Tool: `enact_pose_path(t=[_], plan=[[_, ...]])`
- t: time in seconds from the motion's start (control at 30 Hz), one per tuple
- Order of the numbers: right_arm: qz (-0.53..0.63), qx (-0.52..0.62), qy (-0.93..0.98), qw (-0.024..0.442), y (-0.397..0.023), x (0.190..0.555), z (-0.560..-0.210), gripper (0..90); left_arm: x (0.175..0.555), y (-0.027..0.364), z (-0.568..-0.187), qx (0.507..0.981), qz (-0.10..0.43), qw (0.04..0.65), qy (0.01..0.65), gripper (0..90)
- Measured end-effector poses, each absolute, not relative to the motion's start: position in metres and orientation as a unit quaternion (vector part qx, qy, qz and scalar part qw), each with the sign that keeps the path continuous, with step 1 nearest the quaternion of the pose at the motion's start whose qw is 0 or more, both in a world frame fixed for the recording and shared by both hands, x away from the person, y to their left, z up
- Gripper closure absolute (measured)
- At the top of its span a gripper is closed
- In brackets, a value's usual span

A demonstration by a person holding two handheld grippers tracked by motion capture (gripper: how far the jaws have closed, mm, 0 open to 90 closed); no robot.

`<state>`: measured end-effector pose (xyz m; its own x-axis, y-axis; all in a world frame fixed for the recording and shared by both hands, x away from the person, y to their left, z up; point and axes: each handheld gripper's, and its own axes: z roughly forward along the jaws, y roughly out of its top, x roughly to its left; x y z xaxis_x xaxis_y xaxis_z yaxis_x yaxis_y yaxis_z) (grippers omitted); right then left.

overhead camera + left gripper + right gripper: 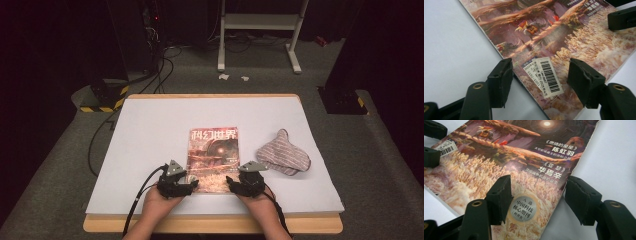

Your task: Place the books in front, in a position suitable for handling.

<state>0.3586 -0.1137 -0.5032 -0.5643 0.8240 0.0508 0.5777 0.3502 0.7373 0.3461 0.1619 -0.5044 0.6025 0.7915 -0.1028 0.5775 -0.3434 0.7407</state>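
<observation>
**Both tools at the magazine's near corners**

Left tool (186, 185) stands open astride my magazine's (212, 152) near left corner, gripping nothing. Right tool (235, 183) gapes over the near right corner. Magazine lies flat mid-table (150, 130); striped cloth (283, 153) rests right.

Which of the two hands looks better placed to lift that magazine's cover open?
Probably the right. Its tongs stand open astride the magazine's free edge corner, while the left tongs straddle the corner near the barcode sticker, apparently the spine side.
</observation>
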Motion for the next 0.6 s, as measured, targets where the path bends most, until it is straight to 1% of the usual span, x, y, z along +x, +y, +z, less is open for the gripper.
enact_pose_path(t=[0.17,0.6], plan=[[0.365,0.438,0.803,0.171,-0.116,0.356,-0.503,38.4,0.345,0.158,-0.504,0.810,0.138,0.384,0.421,36.8],[0.366,0.447,0.800,0.164,-0.124,0.355,-0.503,38.7,0.345,0.154,-0.504,0.813,0.135,0.388,0.414,36.8]])
